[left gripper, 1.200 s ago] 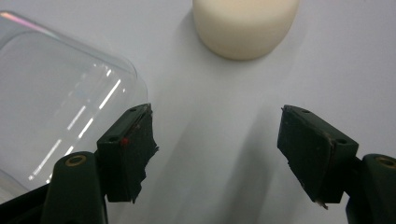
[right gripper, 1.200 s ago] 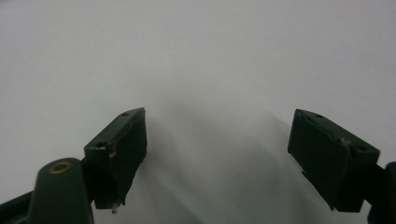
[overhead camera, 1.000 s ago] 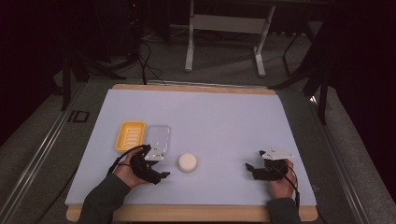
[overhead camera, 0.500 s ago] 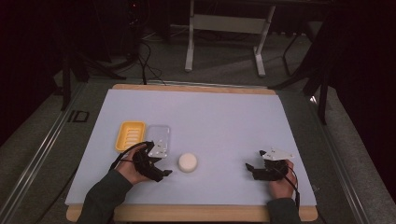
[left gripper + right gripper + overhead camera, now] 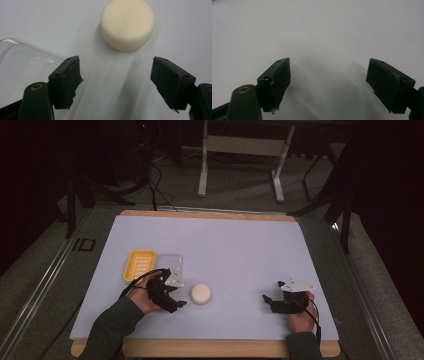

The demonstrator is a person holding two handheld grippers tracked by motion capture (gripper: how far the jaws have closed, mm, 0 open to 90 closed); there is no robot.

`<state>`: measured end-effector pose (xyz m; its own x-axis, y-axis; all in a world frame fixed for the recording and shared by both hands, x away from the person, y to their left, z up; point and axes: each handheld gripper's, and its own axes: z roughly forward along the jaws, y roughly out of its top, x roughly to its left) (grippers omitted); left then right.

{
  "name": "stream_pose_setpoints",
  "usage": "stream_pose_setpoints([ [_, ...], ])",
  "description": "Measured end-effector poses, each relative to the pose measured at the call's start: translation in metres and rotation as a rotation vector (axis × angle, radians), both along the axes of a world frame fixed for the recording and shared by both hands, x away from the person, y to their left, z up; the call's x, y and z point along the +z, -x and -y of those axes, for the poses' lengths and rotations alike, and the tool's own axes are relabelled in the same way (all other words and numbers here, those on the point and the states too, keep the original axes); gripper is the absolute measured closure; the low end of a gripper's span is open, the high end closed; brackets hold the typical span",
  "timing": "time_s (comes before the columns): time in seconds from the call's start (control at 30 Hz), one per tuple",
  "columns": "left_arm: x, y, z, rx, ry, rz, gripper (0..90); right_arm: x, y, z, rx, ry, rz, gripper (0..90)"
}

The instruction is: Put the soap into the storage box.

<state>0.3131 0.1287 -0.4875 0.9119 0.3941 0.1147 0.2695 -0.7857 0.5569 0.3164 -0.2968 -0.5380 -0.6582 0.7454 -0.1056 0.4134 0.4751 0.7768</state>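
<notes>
A cream round puck (image 5: 201, 293) lies on the white table sheet (image 5: 230, 250), a little ahead of my left gripper (image 5: 176, 301). In the left gripper view the puck (image 5: 127, 23) sits beyond the fingertips and apart from them, and the left gripper (image 5: 116, 82) is open with nothing between its jaws. One of its pads (image 5: 67, 77) hangs over the corner of a clear plastic container (image 5: 25, 62). My right gripper (image 5: 267, 301) rests near the front right of the sheet. In the right gripper view it (image 5: 328, 85) is open over bare white surface.
A yellow ridged tray (image 5: 139, 264) lies at the left beside the clear container (image 5: 170, 262). The wooden table edge (image 5: 200, 349) runs along the front. Beyond the table stand a metal frame (image 5: 240, 150) and cables on the floor.
The left hand has shifted slightly towards the puck. The right hand has stayed where it was.
</notes>
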Motion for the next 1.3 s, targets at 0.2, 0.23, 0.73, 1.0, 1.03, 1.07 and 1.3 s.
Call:
stream_pose_setpoints([
  [0.2, 0.002, -0.004, 0.007, -0.027, -0.020, -0.004, 24.5, 0.000, 0.000, 0.000, -0.004, -0.003, 0.001, 19.2],
  [0.23, 0.002, -0.004, 0.008, -0.031, -0.025, -0.006, 24.4, 0.000, 0.000, 0.000, -0.003, -0.003, 0.002, 19.2],
  [0.73, 0.002, -0.011, 0.021, -0.081, -0.060, -0.039, 24.5, 0.000, 0.000, 0.000, -0.004, -0.002, 0.002, 19.2],
  [1.0, 0.002, -0.015, 0.026, -0.103, -0.079, -0.053, 26.7, 0.000, 0.000, 0.000, -0.004, -0.004, 0.002, 19.2],
  [1.03, 0.002, -0.016, 0.027, -0.105, -0.079, -0.056, 27.4, 0.000, 0.000, 0.000, -0.004, -0.003, 0.002, 19.2],
  [1.07, 0.002, -0.016, 0.027, -0.107, -0.083, -0.058, 27.4, 0.000, 0.000, 0.000, -0.004, -0.003, 0.002, 19.2],
  [1.3, 0.002, -0.020, 0.030, -0.121, -0.100, -0.083, 25.4, 0.000, 0.001, 0.000, -0.005, -0.005, 0.003, 19.1],
])
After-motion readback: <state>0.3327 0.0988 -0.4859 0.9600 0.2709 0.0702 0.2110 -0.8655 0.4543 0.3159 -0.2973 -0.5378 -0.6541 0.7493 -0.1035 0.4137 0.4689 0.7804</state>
